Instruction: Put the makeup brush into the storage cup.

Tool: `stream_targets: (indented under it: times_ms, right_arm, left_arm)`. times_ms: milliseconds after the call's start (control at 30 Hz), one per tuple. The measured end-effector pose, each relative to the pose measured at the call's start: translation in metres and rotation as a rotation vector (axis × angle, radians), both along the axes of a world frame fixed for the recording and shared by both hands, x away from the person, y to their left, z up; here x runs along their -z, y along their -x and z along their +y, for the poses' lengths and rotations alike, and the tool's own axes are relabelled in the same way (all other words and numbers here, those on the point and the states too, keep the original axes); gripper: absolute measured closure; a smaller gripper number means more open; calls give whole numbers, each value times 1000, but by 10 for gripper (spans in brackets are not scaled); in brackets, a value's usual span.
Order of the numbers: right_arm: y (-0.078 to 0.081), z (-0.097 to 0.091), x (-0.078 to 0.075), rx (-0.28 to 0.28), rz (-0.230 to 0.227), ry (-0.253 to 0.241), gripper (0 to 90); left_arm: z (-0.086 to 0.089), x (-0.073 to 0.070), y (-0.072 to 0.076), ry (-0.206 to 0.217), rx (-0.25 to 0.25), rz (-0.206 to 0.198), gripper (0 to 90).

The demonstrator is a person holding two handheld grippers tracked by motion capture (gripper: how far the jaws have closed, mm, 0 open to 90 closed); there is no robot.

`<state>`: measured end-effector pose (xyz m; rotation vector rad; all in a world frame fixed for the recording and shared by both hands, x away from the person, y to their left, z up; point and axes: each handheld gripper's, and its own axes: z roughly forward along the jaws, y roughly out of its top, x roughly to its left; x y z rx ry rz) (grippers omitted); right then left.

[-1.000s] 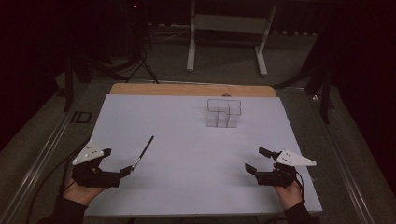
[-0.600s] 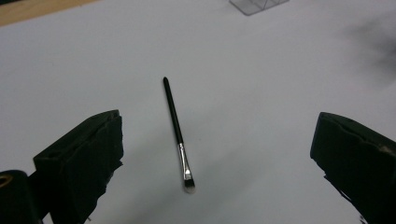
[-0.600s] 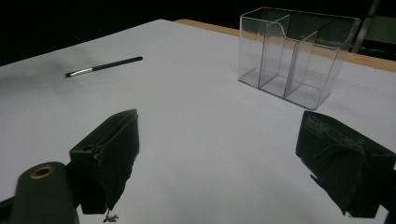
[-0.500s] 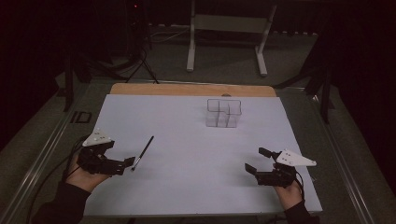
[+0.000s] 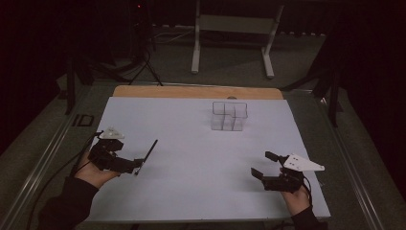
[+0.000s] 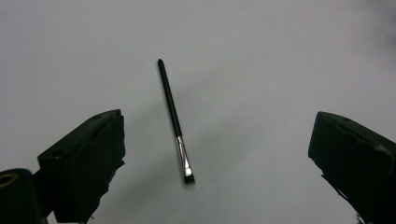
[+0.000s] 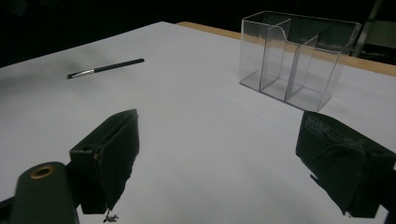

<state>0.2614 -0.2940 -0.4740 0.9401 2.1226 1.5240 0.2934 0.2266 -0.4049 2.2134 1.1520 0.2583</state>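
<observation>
Two jaws spread, left hand-held gripper (image 6: 219, 154), brush (image 6: 175, 120) bristles blurred

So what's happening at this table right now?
A person holds a grasping tool in each hand. The left tool hangs open above a thin black brush lying on the white table, not gripping it. The right tool waits open. A clear plastic organizer stands empty farther back.
</observation>
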Motion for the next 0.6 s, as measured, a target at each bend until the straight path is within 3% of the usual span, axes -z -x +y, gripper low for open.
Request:
stream_targets:
  times_ms: [500, 567, 600]
  right_arm:
    - [-1, 1, 0, -6, 2, -5, 134]
    - [-1, 1, 0, -7, 3, -5, 134]
    - [-1, 1, 0, -9, 3, -3, 134]
  left_arm:
    - [-5, 7, -17, -29, -2, 60, 68]
    - [-6, 11, -21, -34, -5, 94, 68]
    - [-7, 14, -24, -27, -8, 137, 69]
